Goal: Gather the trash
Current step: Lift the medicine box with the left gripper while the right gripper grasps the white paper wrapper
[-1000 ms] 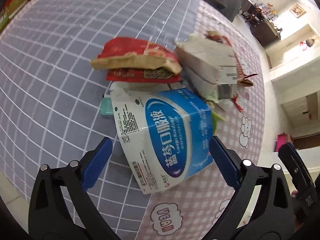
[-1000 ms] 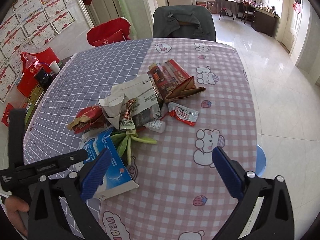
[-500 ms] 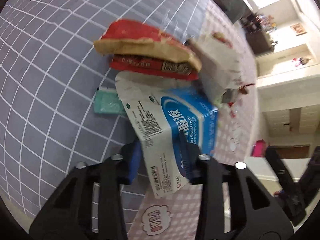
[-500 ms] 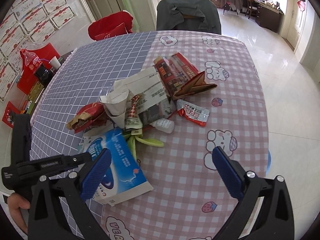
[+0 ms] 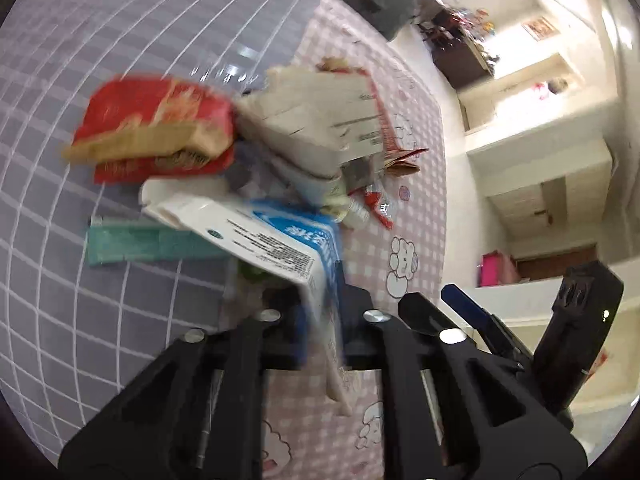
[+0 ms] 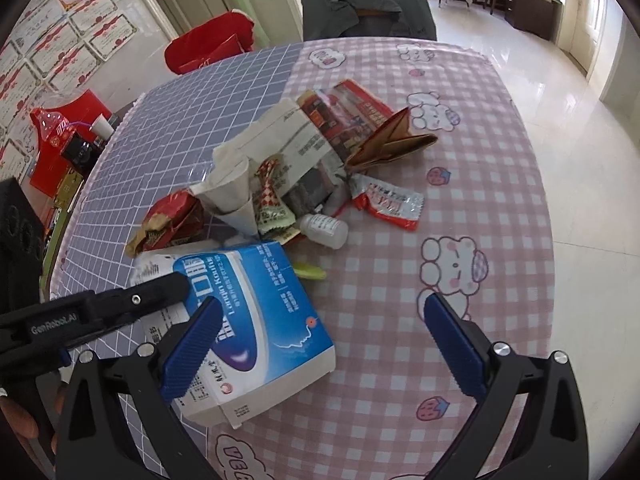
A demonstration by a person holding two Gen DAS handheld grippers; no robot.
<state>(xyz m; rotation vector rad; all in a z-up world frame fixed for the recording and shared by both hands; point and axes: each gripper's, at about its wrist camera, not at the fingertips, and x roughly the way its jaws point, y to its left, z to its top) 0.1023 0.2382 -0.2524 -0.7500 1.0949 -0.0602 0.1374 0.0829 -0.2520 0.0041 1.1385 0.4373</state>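
A blue and white carton (image 6: 256,308) lies at the near edge of a trash pile on the checked tablecloth (image 6: 460,184). My left gripper (image 5: 320,320) has its jaws closing on the carton (image 5: 280,240), and both pads press its flattened end. From the right wrist view the left gripper (image 6: 172,286) reaches in from the left onto the carton. My right gripper (image 6: 324,306) hovers open above the carton's right side, nothing between its pads. Behind lie a red snack bag (image 6: 172,220), a paper cone (image 6: 232,196), a small white bottle (image 6: 326,230) and a red and white sachet (image 6: 388,200).
A teal packet (image 5: 136,244) lies left of the carton. Printed paper (image 6: 288,136), a red flyer (image 6: 344,112) and folded brown card (image 6: 392,140) fill the pile's far side. A grey-covered chair (image 6: 368,8) and a red one (image 6: 212,46) stand beyond the table. Tiled floor is on the right.
My left gripper went from wide open around the carton to clamped on it, and the carton's end has tipped up. The right gripper sank closer to the table.
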